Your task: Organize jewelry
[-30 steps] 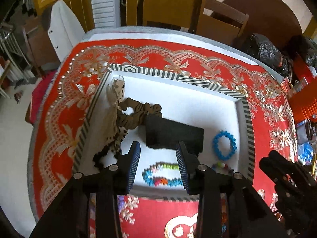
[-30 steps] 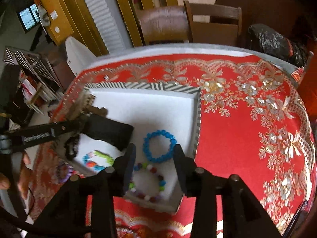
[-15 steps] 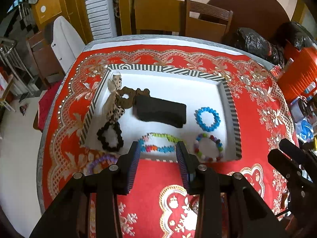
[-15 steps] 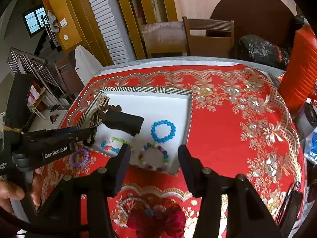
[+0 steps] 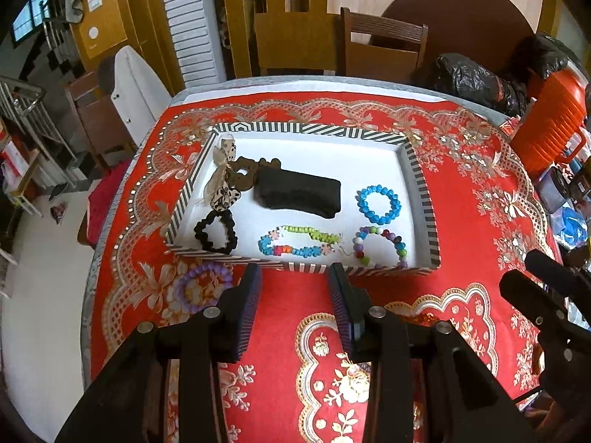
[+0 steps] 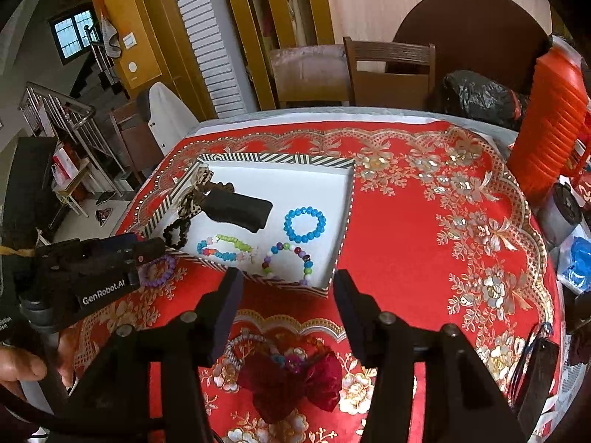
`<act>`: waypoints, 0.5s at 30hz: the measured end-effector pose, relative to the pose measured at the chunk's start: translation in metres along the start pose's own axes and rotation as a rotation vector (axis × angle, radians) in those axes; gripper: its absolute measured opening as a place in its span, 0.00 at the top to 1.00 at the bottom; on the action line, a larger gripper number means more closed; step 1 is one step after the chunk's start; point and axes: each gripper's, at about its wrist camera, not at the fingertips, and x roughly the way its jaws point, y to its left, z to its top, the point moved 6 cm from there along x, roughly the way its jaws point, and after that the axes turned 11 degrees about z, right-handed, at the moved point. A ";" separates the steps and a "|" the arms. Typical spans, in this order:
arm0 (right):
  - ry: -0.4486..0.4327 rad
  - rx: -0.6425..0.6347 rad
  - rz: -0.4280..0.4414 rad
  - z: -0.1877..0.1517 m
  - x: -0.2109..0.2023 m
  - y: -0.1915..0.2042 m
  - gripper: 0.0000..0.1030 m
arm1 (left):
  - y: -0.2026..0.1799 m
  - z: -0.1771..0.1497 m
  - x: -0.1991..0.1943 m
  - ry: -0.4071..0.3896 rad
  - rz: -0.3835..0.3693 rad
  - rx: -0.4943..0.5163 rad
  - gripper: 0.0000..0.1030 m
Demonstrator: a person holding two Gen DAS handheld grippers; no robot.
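Red-and-gold embroidered cloth covers the round bench, with wooden chairs and a dark tabletop leaning against the far wall.

From the left wrist, the striped tray (image 5: 421, 188) sits toward the far-left part of the bench, and it now looks further off than a second ago: both hands have drawn back and up from it. Inside lie a blue bracelet (image 5: 378, 205) by its right wall, a multicoloured bead bracelet (image 5: 380, 245) in the near-right corner, a flower-bead strand (image 5: 299, 243) along the near wall, a black scrunchie (image 5: 216, 230) in the near-left corner and a black pouch (image 5: 299, 193) in the middle. A purple bracelet (image 5: 203, 288) lies outside on the cloth, just beside the tray's near-left corner. The left tongs (image 5: 293, 302) stand released and empty over bare cloth.

From the right wrist, the right tongs (image 6: 286, 310) are also released with nothing between them; their jaws have just been opening wider. Below them, near the bench's near edge, a dark red bow (image 6: 291, 380) lies among a few more beaded bracelets (image 6: 243, 345). The left tool's body reads "GenRobot.AI" (image 6: 105, 293).

My reading: whatever was last placed is in the tray, and the loose pieces outside it are what remains to collect.
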 end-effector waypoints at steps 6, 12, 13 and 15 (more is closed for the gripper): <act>0.003 0.004 -0.002 -0.007 -0.007 -0.002 0.44 | -0.002 -0.007 -0.009 -0.013 0.012 0.000 0.77; -0.004 -0.007 -0.002 -0.009 -0.014 -0.001 0.44 | -0.005 -0.013 -0.013 -0.015 0.013 -0.007 0.77; -0.004 -0.006 -0.001 -0.010 -0.015 -0.001 0.44 | -0.006 -0.013 -0.013 -0.015 0.014 -0.008 0.77; -0.002 -0.003 -0.002 -0.011 -0.015 -0.001 0.43 | -0.006 -0.014 -0.013 -0.014 0.014 -0.007 0.77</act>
